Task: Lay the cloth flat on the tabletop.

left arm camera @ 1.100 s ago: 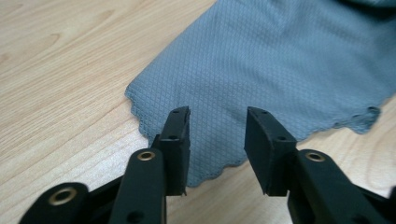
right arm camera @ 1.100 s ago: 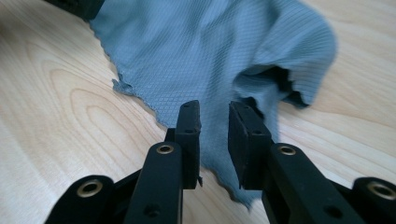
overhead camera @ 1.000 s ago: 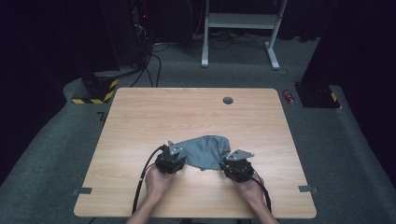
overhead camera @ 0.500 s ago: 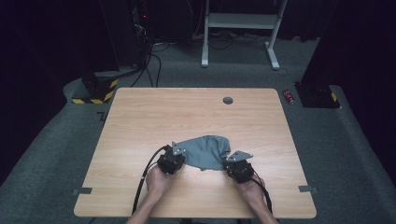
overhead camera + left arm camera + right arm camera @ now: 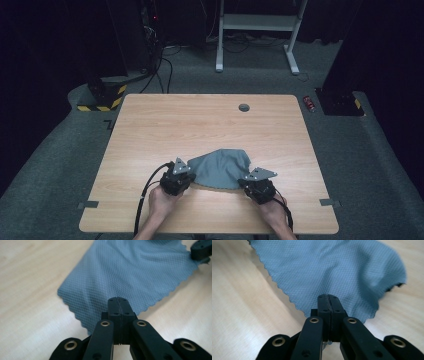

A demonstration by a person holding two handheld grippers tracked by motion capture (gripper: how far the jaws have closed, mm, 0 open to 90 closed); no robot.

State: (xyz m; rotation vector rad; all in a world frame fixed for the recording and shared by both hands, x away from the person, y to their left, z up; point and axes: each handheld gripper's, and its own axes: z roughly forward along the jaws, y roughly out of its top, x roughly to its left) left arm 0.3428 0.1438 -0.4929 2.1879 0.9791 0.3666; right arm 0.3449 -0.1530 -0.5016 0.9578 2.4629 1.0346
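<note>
Hands hide much of both grippers in the high view; the grey cloth (image 5: 220, 167) lies low centre on the table (image 5: 200, 125), between left gripper (image 5: 184, 169) and right gripper (image 5: 248, 181). Left gripper view: jaws pinch the cloth's zigzag edge, weave sharp. Right gripper view: jaws clamp another corner.

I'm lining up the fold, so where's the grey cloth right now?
In the high view the grey cloth lies near the table's front edge, between both grippers.

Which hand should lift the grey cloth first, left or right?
Neither is clearly better. The left gripper and right gripper are each shut on a near corner of the grey cloth, so lifting both together looks best.
</note>
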